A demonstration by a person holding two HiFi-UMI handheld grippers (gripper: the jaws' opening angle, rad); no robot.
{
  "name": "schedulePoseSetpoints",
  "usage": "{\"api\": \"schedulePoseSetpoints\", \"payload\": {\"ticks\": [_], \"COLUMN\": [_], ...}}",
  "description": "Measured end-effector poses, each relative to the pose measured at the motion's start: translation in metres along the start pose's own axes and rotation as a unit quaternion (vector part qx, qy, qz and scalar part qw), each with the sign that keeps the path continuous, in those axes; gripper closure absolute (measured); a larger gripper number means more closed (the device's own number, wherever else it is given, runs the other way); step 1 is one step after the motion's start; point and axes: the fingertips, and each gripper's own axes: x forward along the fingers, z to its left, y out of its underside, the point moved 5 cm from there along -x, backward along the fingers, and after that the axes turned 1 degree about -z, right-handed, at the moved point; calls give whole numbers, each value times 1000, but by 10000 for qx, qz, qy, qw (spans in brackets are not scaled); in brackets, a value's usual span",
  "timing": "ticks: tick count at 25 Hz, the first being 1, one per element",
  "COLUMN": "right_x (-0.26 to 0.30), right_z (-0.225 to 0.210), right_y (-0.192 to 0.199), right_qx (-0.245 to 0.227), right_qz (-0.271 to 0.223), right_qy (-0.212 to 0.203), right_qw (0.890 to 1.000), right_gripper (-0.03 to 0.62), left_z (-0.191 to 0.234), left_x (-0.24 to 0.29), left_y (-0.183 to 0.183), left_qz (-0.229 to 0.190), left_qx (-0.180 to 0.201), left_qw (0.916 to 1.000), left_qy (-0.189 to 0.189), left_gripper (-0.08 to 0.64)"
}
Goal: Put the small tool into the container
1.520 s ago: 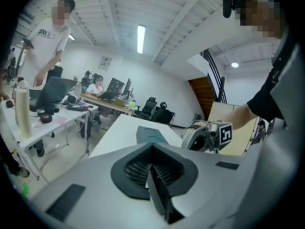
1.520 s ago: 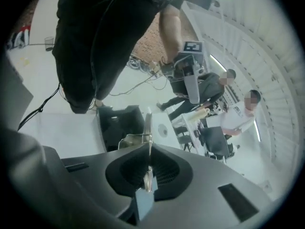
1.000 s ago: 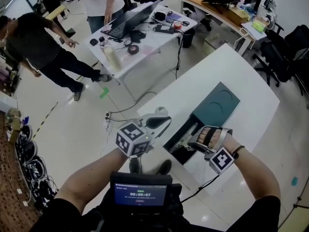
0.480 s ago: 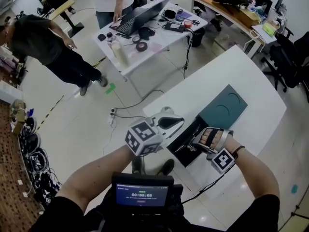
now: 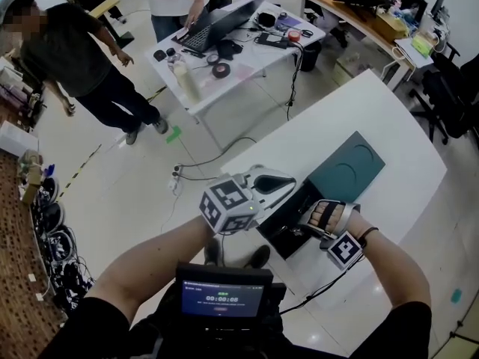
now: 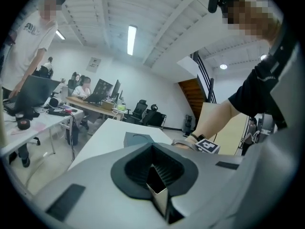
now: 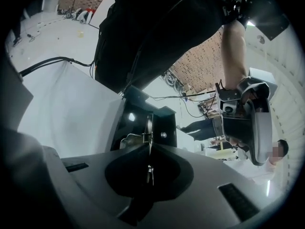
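Note:
A black open container (image 5: pixel 278 229) lies on the white table (image 5: pixel 374 118), with its teal lid (image 5: pixel 340 169) flat behind it. My right gripper (image 5: pixel 301 226) points steeply down over the container's mouth and is shut on a small thin metal tool (image 7: pixel 148 124). In the right gripper view the tool sticks out of the closed jaws (image 7: pixel 148 145), above the container's dark inside (image 7: pixel 136 123). My left gripper (image 5: pixel 287 184) hovers at the container's left edge, shut, with nothing in it (image 6: pixel 152 149). The lid (image 6: pixel 136 140) shows beyond it in the left gripper view.
A second table (image 5: pixel 224 47) with a laptop and small items stands at the back, with two people beside it. Cables (image 5: pixel 202 163) run over the floor left of my table. Office chairs (image 5: pixel 449 88) stand at the right. A screen device (image 5: pixel 224 298) sits at my chest.
My left gripper has moved right, up to the container's left edge. My right gripper has sunk a little over the container, still shut on the tool.

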Motion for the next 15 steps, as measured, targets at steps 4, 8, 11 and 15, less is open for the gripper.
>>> {"api": "schedulePoseSetpoints", "payload": {"ticks": [4, 8, 11, 15], "right_x": [-2, -3, -5, -13], "right_z": [7, 0, -4, -7], "right_y": [2, 5, 2, 0], "right_qx": [49, 220, 273, 420], "right_qz": [-19, 4, -36, 76], "right_qy": [-70, 72, 12, -32], "right_qw": [10000, 9997, 9996, 9991], "right_gripper": [560, 491, 430, 427], "left_z": [1, 5, 8, 4], "left_x": [8, 9, 6, 1], "left_y": [-2, -2, -2, -9], "left_qz": [52, 5, 46, 5], "left_qx": [44, -136, -117, -66], "left_qw": [10000, 9999, 9998, 9999], "left_qy": [4, -78, -144, -79], "left_gripper": [543, 543, 543, 543]}}
